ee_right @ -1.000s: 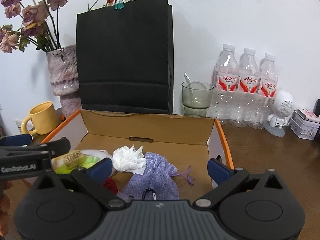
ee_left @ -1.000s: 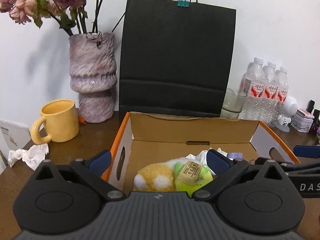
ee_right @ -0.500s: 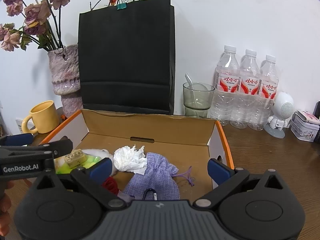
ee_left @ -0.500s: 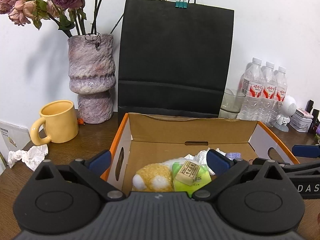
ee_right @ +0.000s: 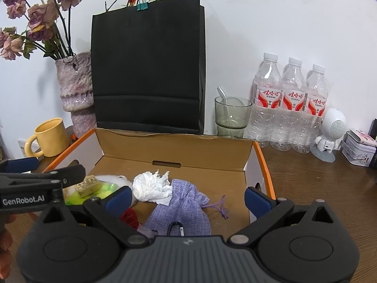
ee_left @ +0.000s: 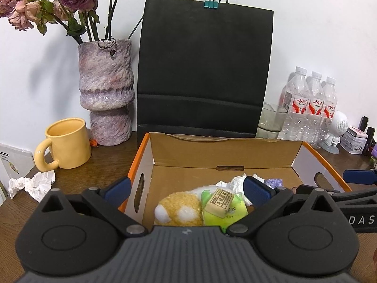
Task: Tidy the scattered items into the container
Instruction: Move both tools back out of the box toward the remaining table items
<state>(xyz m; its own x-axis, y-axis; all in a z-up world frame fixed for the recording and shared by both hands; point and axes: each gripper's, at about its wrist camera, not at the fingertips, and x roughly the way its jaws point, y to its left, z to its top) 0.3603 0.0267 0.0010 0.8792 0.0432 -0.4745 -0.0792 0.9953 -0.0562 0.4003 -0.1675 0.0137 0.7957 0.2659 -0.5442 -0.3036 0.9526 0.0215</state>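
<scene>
An open cardboard box (ee_left: pixel 259 158) with orange rims stands in front of me; it also shows in the right wrist view (ee_right: pixel 174 148). Inside lie a yellow plush (ee_left: pixel 176 208), a green packet (ee_left: pixel 226 214) with a small tan block (ee_left: pixel 219 202) on it, a crumpled tissue (ee_right: pixel 150 186), a purple cloth pouch (ee_right: pixel 183 207) and a red item (ee_right: pixel 128 218). My left gripper (ee_left: pixel 186 188) is open and empty above the box's left part. My right gripper (ee_right: pixel 187 198) is open and empty above the box's right part. A crumpled tissue (ee_left: pixel 33 185) lies on the table left of the box.
Behind the box stand a black paper bag (ee_left: pixel 202 70), a purple vase (ee_left: pixel 106 89) with dried roses, a yellow mug (ee_left: pixel 66 143), a glass cup (ee_right: pixel 232 115) with a spoon, three water bottles (ee_right: pixel 289 103), a white robot figure (ee_right: pixel 329 132) and a tin (ee_right: pixel 358 148).
Both grippers have drawn back and risen slightly from the box; the view of it has shifted a little lower. Nothing in the box has moved.
</scene>
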